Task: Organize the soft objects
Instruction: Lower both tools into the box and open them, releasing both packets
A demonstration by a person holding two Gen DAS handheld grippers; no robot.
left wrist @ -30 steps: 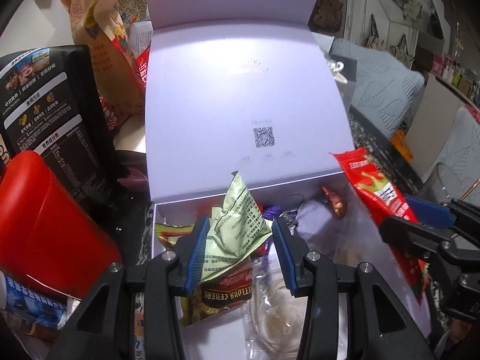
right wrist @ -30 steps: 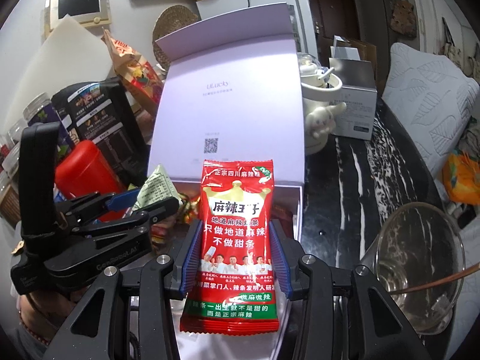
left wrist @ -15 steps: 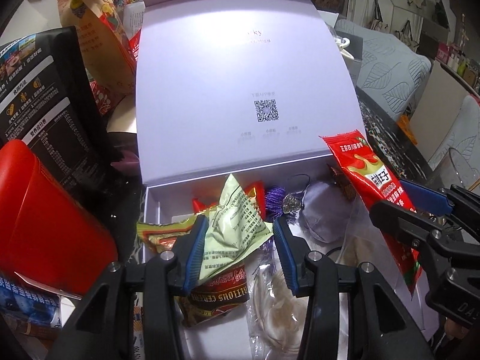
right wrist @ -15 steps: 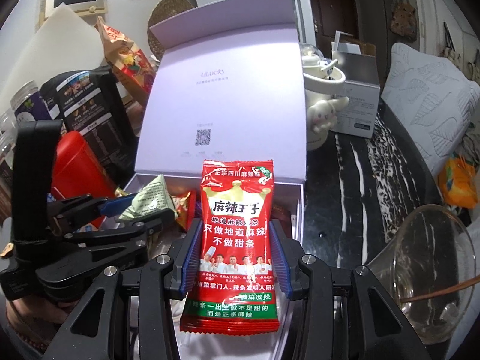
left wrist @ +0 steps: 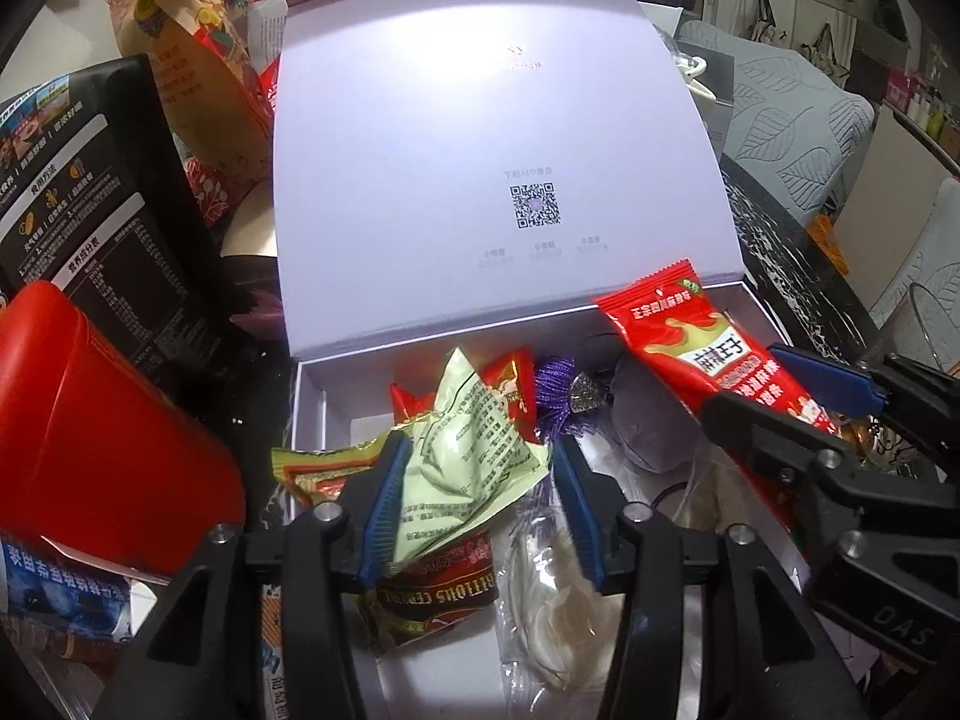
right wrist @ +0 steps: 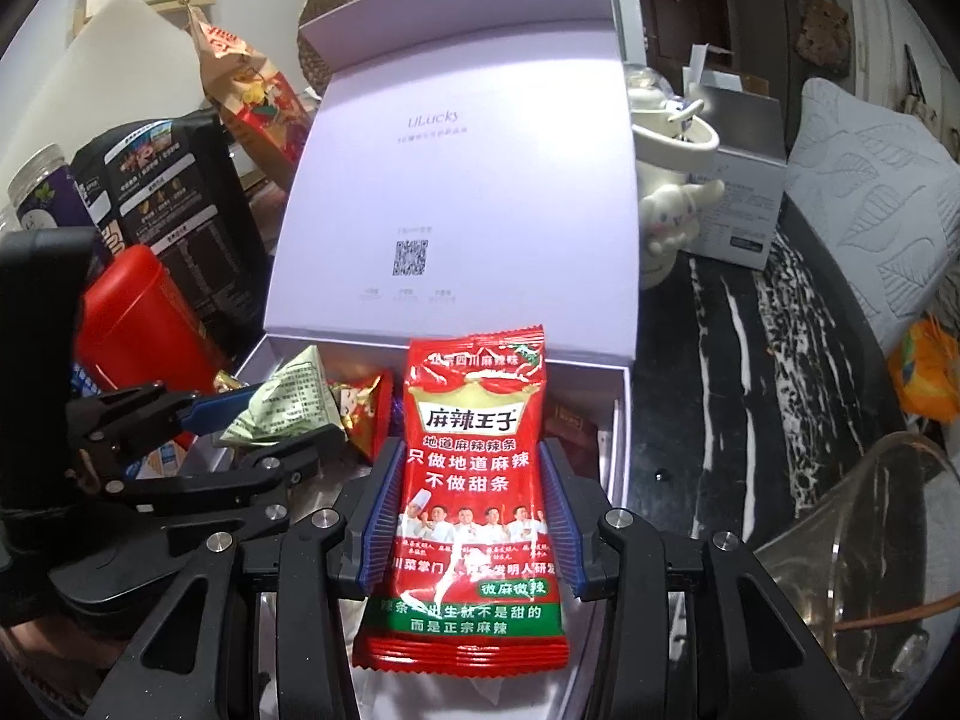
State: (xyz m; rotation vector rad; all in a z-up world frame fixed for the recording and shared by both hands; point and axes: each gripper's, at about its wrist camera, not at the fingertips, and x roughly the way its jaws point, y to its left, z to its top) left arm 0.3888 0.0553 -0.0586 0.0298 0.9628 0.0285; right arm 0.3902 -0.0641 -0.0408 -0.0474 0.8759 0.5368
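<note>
The right gripper (right wrist: 468, 516) pinches a long red foil snack packet (right wrist: 474, 480), its long axis pointing forward over the open lilac cardboard box (right wrist: 618, 420). Beside it, the left gripper (left wrist: 477, 510) pinches a crumpled pale-green sachet (left wrist: 465, 444) above the box's contents.

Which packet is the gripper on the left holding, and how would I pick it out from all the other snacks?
Start at the big pale lilac box with its lid standing open. Over its near left part, the left gripper pinches a crumpled packet. It is the only pale green one, printed with small dark text, while the neighbouring wrappers, including the long packet in the right gripper, are red.
</note>
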